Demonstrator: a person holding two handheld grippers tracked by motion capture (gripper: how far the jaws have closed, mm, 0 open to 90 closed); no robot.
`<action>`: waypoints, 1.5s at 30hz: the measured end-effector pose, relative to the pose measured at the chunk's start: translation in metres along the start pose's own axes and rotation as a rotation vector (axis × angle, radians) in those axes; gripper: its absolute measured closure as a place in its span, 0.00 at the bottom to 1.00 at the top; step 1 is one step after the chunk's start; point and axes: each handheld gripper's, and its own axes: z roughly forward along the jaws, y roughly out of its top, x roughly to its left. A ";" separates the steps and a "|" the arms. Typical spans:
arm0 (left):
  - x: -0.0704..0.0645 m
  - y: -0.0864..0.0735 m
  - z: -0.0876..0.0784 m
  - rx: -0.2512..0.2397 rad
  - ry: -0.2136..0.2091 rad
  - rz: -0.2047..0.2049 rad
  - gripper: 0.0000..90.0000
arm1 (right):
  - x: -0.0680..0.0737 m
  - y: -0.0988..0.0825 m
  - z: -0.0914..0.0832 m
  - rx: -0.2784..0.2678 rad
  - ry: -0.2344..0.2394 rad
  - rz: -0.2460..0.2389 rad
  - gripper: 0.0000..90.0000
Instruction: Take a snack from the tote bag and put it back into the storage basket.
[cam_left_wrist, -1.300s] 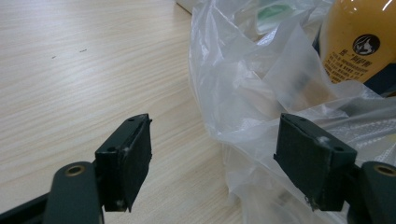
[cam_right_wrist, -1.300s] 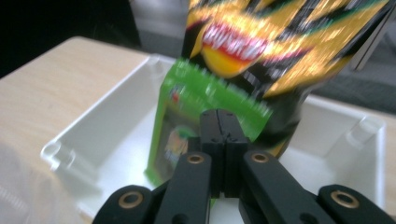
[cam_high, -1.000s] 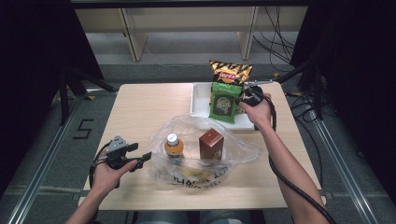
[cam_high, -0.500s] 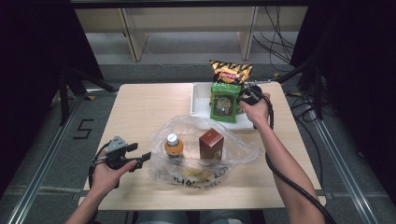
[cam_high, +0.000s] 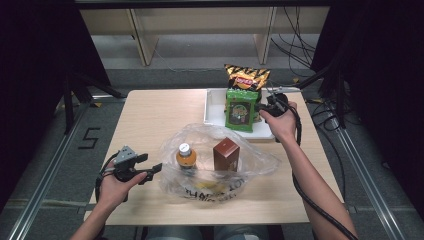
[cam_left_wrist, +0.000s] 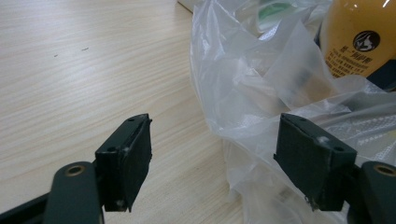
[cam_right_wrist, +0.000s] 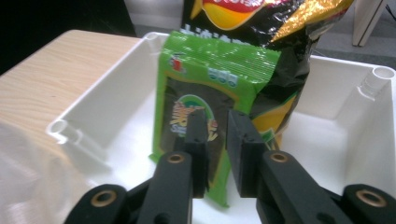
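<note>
The right gripper, its jaws just parted a crack with nothing between them, faced the green packet standing in the white tray at one o'clock. Too narrow a gap might topple it. The left gripper waited spread wide beside the plastic bag.

A green foil snack packet with a dark panel and round logo stands upright in the white plastic tray at the table's far right, leaning against a taller black-and-yellow crisp bag just behind it. Nearer, a crumpled clear plastic bag lies open mid-table, around an orange juice bottle and a brown carton, both upright.
</note>
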 end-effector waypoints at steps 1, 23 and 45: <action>0.000 0.000 0.000 0.000 0.004 -0.008 0.29 | 0.002 0.000 -0.004 -0.008 0.007 0.001 0.84; 0.000 0.000 -0.001 0.001 0.000 -0.005 0.29 | 0.039 -0.017 -0.064 -0.057 0.148 0.040 0.71; 0.000 0.000 -0.002 0.002 0.009 0.007 0.29 | 0.088 -0.045 -0.112 -0.141 0.297 -0.056 0.62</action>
